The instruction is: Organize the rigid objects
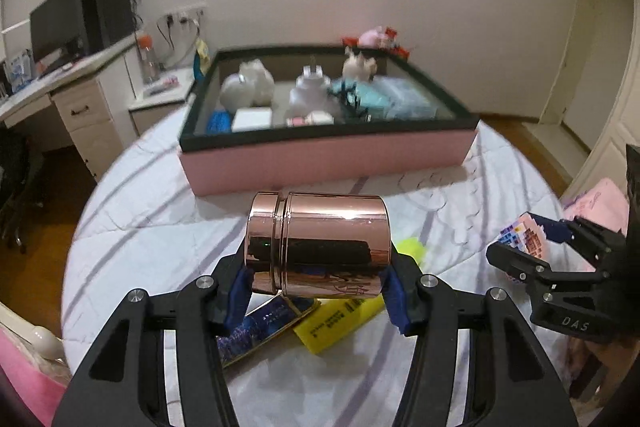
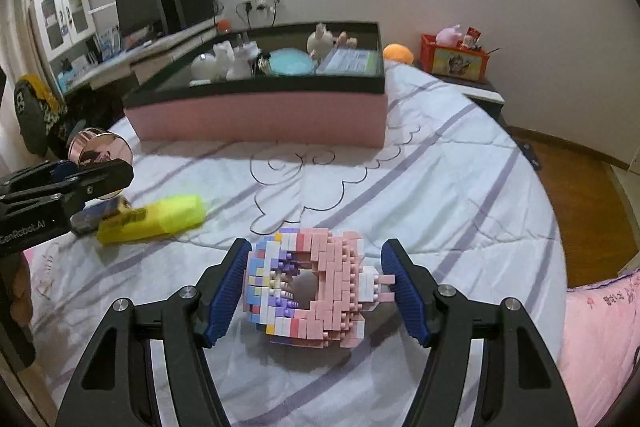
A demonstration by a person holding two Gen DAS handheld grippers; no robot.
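Note:
My left gripper (image 1: 318,285) is shut on a rose-gold metal canister (image 1: 318,245), held sideways above the bed; it also shows in the right wrist view (image 2: 100,153). My right gripper (image 2: 316,285) stands open around a pink and pastel brick-built model (image 2: 308,287) that rests on the quilt; the left pad touches it, the right pad is just apart. That model and gripper show at the right of the left wrist view (image 1: 520,241). A pink storage box (image 1: 328,155) with a black rim sits ahead, holding several toys.
A yellow packet (image 2: 152,219) and a dark blue glittery box (image 1: 260,327) lie on the quilt under the canister. A desk with a monitor (image 1: 60,23) stands at the left. A red crate (image 2: 456,61) sits on a side table at the right.

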